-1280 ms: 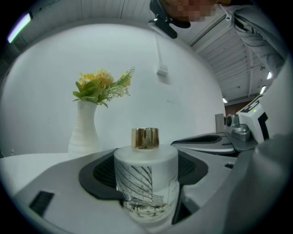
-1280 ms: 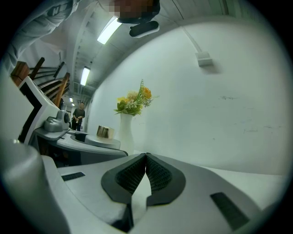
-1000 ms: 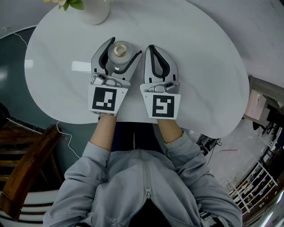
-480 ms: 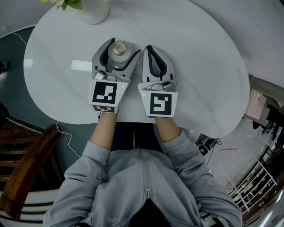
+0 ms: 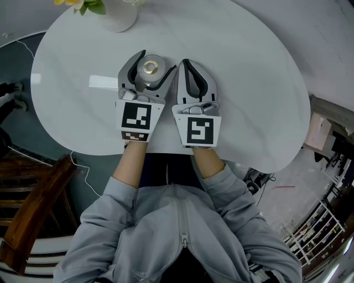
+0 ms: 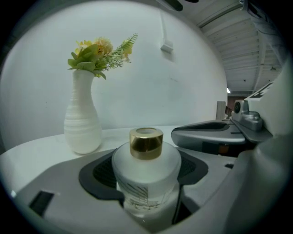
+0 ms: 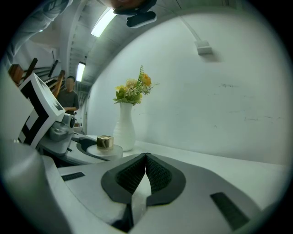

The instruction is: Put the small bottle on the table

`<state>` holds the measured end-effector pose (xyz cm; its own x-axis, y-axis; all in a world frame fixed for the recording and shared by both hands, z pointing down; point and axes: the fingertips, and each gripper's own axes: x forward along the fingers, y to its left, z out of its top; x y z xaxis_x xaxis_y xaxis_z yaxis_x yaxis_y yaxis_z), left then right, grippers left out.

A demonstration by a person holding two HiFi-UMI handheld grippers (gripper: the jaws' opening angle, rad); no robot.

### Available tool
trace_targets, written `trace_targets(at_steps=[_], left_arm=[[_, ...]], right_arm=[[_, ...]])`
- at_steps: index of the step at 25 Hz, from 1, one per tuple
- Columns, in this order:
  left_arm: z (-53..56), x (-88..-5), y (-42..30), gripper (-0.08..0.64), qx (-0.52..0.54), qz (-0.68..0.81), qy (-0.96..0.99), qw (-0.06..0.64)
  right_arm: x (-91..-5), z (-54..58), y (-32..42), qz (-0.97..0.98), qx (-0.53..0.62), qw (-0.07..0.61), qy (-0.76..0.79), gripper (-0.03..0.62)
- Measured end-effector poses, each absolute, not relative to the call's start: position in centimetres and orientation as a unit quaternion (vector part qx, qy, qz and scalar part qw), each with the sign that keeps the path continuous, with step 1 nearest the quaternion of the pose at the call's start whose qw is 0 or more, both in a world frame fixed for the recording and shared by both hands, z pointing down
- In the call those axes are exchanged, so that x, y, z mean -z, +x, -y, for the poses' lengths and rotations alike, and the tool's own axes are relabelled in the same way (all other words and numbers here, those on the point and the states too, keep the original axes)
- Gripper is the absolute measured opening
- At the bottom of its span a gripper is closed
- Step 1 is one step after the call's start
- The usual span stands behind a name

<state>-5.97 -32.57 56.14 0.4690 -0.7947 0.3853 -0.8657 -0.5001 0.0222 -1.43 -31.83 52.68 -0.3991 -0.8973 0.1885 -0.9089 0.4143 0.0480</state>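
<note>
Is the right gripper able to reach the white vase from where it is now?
Probably yes: only bare table lies between the right gripper and the vase, though its shut jaws must open first.

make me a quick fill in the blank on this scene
The small bottle sits between the jaws of the ____ gripper. Its cap is ____ in colour. The right gripper has its jaws pressed ____, with nothing between them.
Missing words: left; gold; together.
</note>
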Motion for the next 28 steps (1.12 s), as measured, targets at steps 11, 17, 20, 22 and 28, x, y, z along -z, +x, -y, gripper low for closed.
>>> trace_targets(at_steps=[11,17,20,22,28], left_arm=[[32.2,-56.6,-5.7,0.336,-0.192,0.480,0.850,0.097],[32.2,-56.5,-5.8,0.353,-0.188,0.480,0.851,0.096],[31.9,-56.7,-6.1,0.357,-0.190,0.482,0.850,0.097],[31.5,-56.4,-6.4,0.364,-0.188,0.485,0.849,0.092],[29.3,-54.6,-6.6,0.364,-0.167,0.485,0.853,0.102]], right_arm=[[-52.4,31.8,-1.2,0.834,-0.034,0.094,0.542,0.026],[-51.9,31.4,-1.2,0.836,-0.033,0.102,0.538,0.026],[-51.3,31.2,-1.2,0.837,-0.027,0.101,0.538,0.026],[-51.0,31.0,-1.1,0.837,-0.026,0.103,0.536,0.026],[-49.5,30.3,-0.5,0.837,-0.024,0.106,0.537,0.026]])
